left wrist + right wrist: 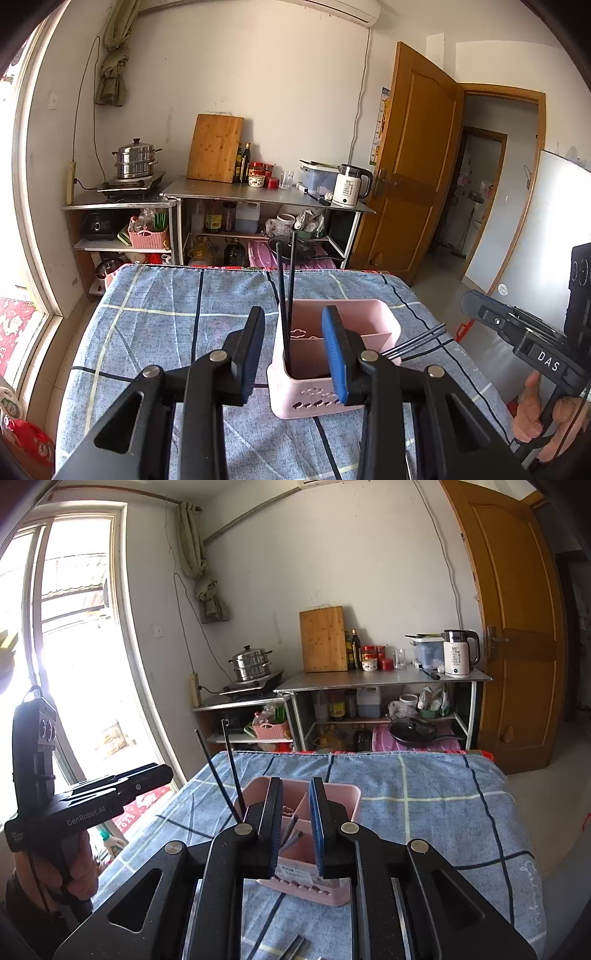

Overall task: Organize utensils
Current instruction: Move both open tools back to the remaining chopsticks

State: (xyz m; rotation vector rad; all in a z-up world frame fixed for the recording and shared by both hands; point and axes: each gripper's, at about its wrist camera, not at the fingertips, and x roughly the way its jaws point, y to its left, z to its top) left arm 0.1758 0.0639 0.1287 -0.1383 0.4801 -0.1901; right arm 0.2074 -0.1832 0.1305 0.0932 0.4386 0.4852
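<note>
Blue-grey checked cloth (155,325) covers the table I am working at, its pale and dark lines running off toward the far edge. Behind it stands a metal shelving unit (384,681) against the white wall, carrying a bamboo cutting board (215,147) propped upright, a steel steamer pot (136,162) on a hob and a white electric kettle (349,184). On the cloth, near me, sits the pink plastic utensil holder (369,317), a rectangular caddy split by inner walls into compartments. Two thin black chopsticks (286,295) stand in its compartment on the window side, leaning a little and rising well above the rim. In the right wrist view more dark utensils (291,836) lie tilted in another compartment (which kind I cannot tell), and a few slim dark pieces (295,947) rest flat on the cloth at the bottom edge. My left gripper (291,347) hangs just in front of the caddy, its jaws part-way apart with nothing pressed between the pads; the standing chopsticks show in the gap, clear of both pads. My right gripper (295,827) is narrower, a slim gap between its blue pads (317,823), over the caddy and gripping nothing.
</note>
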